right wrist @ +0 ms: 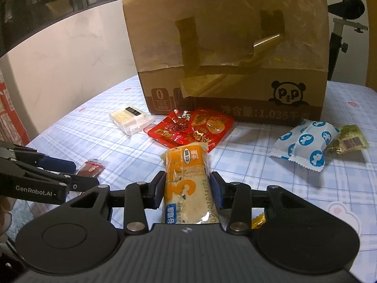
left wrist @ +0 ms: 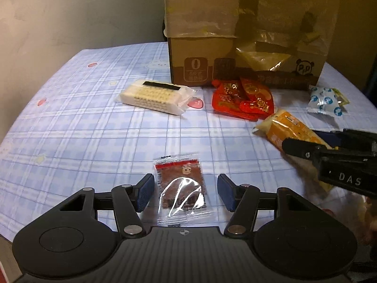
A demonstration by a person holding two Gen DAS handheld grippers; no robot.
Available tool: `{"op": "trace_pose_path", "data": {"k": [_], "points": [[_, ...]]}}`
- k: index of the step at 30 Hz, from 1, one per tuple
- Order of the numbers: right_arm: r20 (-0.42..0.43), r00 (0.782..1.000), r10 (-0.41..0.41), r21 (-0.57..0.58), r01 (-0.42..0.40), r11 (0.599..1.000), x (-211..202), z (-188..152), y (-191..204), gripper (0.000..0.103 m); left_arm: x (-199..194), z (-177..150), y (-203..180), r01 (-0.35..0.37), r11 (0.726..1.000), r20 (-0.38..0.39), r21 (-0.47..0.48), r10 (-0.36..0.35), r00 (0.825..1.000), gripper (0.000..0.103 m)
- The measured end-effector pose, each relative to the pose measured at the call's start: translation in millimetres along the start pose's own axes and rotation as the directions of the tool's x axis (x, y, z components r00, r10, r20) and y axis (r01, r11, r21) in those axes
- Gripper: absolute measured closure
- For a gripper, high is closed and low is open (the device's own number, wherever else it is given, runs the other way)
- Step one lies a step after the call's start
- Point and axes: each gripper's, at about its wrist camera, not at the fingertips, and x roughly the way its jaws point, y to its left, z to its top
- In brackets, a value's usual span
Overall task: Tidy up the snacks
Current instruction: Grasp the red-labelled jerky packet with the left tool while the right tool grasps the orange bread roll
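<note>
My left gripper (left wrist: 185,192) is open and straddles a small clear sachet with a brown snack (left wrist: 182,189) lying flat on the checked cloth; its blue pads stand clear of the sachet on both sides. The same sachet (right wrist: 91,168) shows red-brown beside the left gripper's fingers (right wrist: 56,165) in the right wrist view. My right gripper (right wrist: 187,189) is shut on a long orange and white snack pack (right wrist: 186,179), pads pressing both its sides. That pack (left wrist: 286,128) and the right gripper's fingers (left wrist: 306,151) appear at the right of the left wrist view.
A cardboard box (right wrist: 235,59) stands at the back of the table (right wrist: 117,141). In front of it lie a white wafer pack (left wrist: 155,96), red packets (left wrist: 242,99), a white and blue packet (right wrist: 306,141) and a small yellow-green one (right wrist: 351,139). A wall is at the left.
</note>
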Motion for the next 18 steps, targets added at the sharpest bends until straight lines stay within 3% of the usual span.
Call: {"op": "trace_pose_path", "data": {"k": [2,3,6,18], "points": [[0.0,1.0,0.002,0.001,-0.002,1.0,0.5,-0.4,-0.1,0.06,-1.9,-1.1,-0.4,0.006,1.0,0.008,0.0,-0.006,1.0,0.048],[-0.001,1.0,0.004,0.001,-0.004,1.0,-0.2,-0.4,-0.7,0.06,-2.6,-0.9,-1.4,0.013,1.0,0.016,0.004,-0.014,1.0,0.059],[0.0,1.0,0.01,0.007,-0.01,1.0,-0.5,-0.3,-1.8,0.06,-3.9,-1.1,-5.7,0.026,0.999,0.025,0.023,-0.027,0.999,0.062],[0.0,1.0,0.016,0.011,-0.016,1.0,-0.7,-0.6,-1.2,0.06,-9.0,-0.6,-0.8,0.036,0.999,0.056,-0.001,-0.036,0.998,0.063]]}}
